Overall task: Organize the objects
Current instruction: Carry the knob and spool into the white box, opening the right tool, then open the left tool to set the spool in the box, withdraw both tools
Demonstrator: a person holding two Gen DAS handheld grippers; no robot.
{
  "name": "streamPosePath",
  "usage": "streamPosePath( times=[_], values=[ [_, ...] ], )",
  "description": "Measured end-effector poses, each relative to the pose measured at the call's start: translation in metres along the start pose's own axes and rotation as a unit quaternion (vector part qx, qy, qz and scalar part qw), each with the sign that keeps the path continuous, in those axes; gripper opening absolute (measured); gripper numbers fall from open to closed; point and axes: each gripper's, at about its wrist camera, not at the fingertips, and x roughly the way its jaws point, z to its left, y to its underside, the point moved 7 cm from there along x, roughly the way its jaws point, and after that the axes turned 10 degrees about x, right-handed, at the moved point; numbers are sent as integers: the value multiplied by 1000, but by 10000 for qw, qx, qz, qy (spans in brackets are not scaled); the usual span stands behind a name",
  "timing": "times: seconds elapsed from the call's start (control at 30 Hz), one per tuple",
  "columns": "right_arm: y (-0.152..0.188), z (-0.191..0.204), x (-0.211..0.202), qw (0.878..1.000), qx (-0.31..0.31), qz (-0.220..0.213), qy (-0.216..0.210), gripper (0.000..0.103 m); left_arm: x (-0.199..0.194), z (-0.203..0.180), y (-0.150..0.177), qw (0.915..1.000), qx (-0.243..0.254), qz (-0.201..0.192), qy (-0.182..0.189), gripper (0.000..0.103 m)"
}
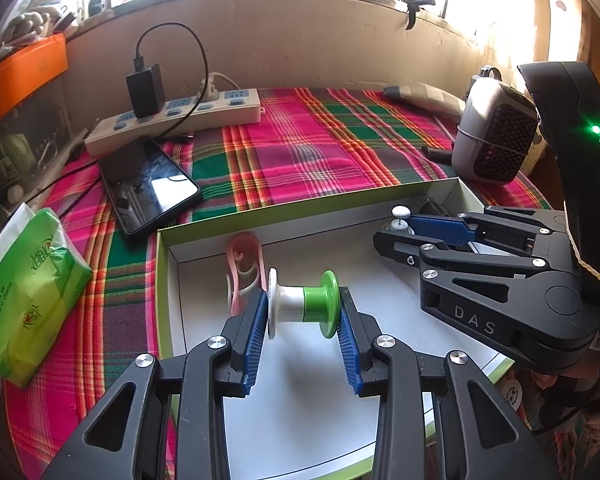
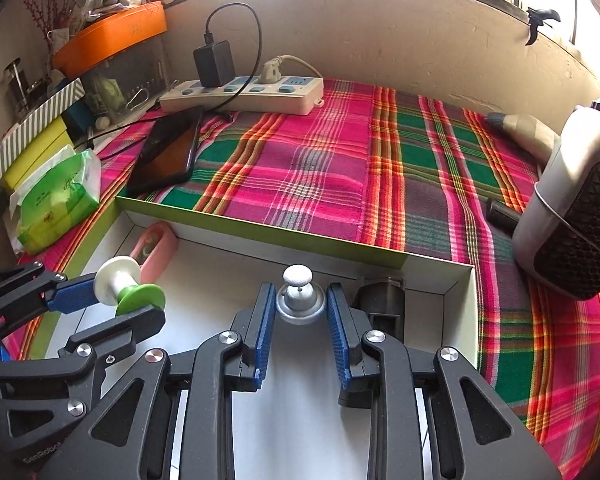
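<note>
Spool (image 1: 303,303) in left claw (image 1: 303,332)

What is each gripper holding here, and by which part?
Left gripper: white-and-green plastic spool, clamped across its two end flanges. Right gripper: grey metal knob with white round top, held at its base sides.

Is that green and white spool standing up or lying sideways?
Sideways. The spool has its axis level, one flange against each blue pad of the left tongs, held above the box floor.
</note>
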Motion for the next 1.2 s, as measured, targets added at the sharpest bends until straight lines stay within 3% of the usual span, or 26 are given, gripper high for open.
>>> streamPosePath(
  times=[0.67, 0.8, 1.13, 1.2],
  values=[
    [1, -3, 0, 9999, 53, -28, 91, 28, 5, 1, 4, 9999, -39, 105, -79, 32],
    [1, -1, -3, 9999, 82, -53, 30, 41, 4, 3, 5, 9998, -47, 135, -118, 32],
    [2, -2, -8, 9997, 201, -101, -5, 44, -1, 5, 7, 9997, -119, 155, -178, 32],
    [2, -1, -10, 9997, 206, -125, 5, 49, -3, 5, 8, 9996, -116, 142, -194, 32]
  ],
)
